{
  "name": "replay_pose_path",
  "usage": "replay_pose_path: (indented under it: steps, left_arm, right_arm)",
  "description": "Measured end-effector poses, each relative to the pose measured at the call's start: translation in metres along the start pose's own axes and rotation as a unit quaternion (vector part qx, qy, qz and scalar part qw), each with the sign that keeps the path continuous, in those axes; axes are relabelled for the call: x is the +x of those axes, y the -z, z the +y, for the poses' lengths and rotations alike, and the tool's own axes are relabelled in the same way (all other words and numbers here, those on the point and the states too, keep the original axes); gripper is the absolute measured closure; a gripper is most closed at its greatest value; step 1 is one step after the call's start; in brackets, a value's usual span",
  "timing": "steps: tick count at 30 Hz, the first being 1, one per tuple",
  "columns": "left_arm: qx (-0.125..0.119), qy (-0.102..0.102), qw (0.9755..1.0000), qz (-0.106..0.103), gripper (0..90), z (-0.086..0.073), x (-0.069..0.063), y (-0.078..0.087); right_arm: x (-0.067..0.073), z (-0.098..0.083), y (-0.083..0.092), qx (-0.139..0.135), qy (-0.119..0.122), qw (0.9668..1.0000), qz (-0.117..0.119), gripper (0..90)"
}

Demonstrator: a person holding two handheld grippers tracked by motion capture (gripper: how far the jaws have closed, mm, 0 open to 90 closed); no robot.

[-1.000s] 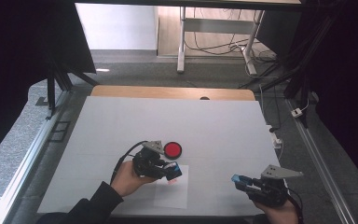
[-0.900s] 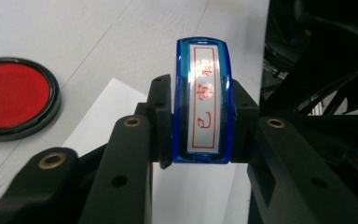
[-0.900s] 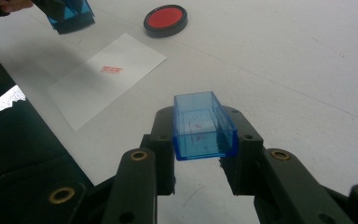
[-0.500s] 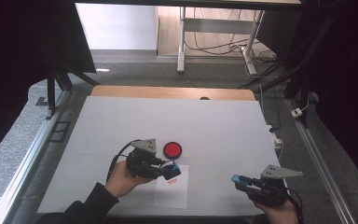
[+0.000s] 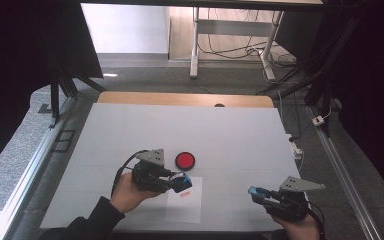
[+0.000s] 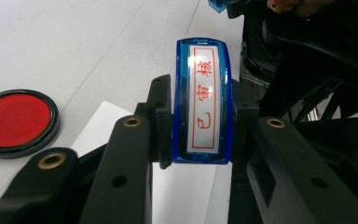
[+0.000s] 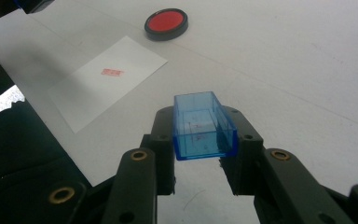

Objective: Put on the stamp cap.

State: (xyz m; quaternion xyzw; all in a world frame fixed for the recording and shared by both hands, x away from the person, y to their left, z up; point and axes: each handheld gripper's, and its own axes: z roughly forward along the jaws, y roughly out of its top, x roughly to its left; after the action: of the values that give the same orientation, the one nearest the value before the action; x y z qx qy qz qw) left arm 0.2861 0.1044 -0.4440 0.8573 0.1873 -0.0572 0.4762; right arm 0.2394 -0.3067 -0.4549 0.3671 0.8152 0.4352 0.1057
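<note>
My left gripper (image 5: 182, 183) (image 6: 203, 121) is shut on a blue stamp (image 6: 203, 102) (image 5: 183, 183) whose white label carries red characters; it hovers over the top of a white paper sheet (image 5: 184, 206) (image 7: 107, 79). A small red stamp print (image 7: 112, 72) (image 5: 183, 194) marks that sheet. A round red ink pad (image 5: 185, 160) (image 6: 15, 122) (image 7: 166, 22) lies just beyond the paper. My right gripper (image 5: 254, 192) (image 7: 204, 135) is shut on the stamp's clear blue cap (image 7: 203, 125) (image 5: 256, 192), held above the table near the front right.
A white mat (image 5: 230, 140) covers the table, with a wooden strip (image 5: 180, 99) along its far edge. Metal rails (image 5: 25, 185) run down both sides. A desk frame and cables (image 5: 240, 50) stand on the floor beyond.
My left gripper has drifted a little left and lifted slightly with the stamp, away from the ink pad. The right gripper has stayed put.
</note>
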Motion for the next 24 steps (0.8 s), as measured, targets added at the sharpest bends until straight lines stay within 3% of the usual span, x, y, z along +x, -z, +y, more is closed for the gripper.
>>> replay_pose_path:
  steps: [9,24]
  left_arm:
    - [-0.008,-0.007,0.9999,-0.002,68.6,0.001,-0.001,0.004]
    - [-0.014,-0.020,0.9997,-0.003,68.6,0.004,0.000,0.008]
  right_arm:
    - [0.004,0.005,0.000,-0.008,0.006,0.9999,0.005,68.0]
    - [0.016,0.019,-0.011,-0.013,0.042,0.9970,0.064,67.9]
